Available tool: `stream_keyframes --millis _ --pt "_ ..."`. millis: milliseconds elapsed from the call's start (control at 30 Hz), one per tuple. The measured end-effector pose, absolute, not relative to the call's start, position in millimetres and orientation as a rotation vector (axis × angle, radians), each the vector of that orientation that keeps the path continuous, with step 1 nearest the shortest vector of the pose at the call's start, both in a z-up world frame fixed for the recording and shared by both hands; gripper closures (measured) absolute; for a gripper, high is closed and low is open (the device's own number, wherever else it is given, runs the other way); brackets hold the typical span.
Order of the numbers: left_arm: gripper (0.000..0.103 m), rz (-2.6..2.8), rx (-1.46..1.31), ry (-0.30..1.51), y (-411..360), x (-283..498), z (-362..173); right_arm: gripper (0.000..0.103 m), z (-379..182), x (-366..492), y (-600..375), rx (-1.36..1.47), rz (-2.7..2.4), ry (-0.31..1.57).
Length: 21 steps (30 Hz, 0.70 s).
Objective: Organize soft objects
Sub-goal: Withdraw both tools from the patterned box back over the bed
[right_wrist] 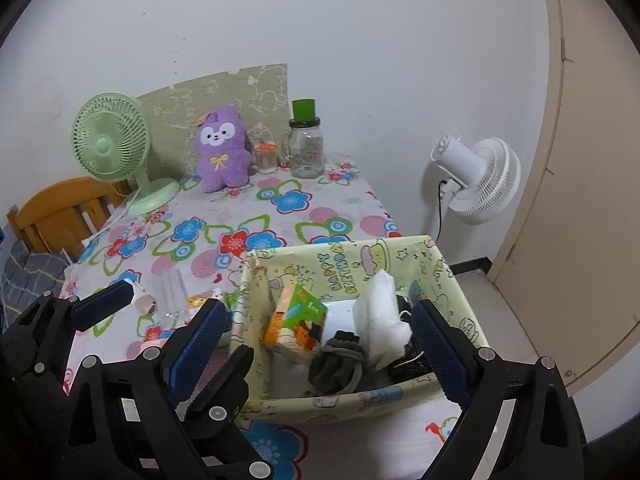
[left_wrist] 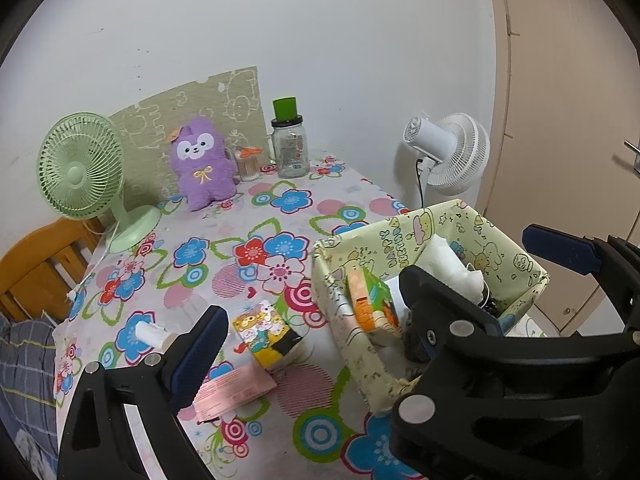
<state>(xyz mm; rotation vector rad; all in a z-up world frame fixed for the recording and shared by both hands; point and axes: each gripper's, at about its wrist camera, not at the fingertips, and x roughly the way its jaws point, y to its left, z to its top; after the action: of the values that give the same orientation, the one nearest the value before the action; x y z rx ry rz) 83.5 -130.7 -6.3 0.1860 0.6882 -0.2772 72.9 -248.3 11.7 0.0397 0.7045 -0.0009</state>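
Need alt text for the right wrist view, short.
Open right gripper hovers over a pale yellow cartoon-print fabric box holding a grey sock bundle, white cloth and orange-green carton. Behind, a purple plush bunny sits on the floral tablecloth.

A home bedroom is indicated: a wooden bed frame [left_wrist: 38, 268] at nine o'clock, a floral-clothed table [left_wrist: 280, 216], a plush toy [left_wrist: 202, 164] at eleven o'clock.

Your tablecloth [right_wrist: 280, 204] is white with blue, red and pink flowers looped in green. The plush toy [right_wrist: 222, 150] is purple (white face, yellow bow). One desk fan [right_wrist: 110, 144] is pale green, the other fan [right_wrist: 480, 176] white. The box [right_wrist: 400, 264] is pale yellow with cartoon prints.
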Motion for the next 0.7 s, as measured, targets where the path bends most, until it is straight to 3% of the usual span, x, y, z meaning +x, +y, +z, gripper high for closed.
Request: stream_keyframes --millis 700 --pt "0.004 -0.2 0.15 0.671 -68.3 66.7 -0.1 0.008 18.6 66.5 -182.2 0.017 0.086 0.666"
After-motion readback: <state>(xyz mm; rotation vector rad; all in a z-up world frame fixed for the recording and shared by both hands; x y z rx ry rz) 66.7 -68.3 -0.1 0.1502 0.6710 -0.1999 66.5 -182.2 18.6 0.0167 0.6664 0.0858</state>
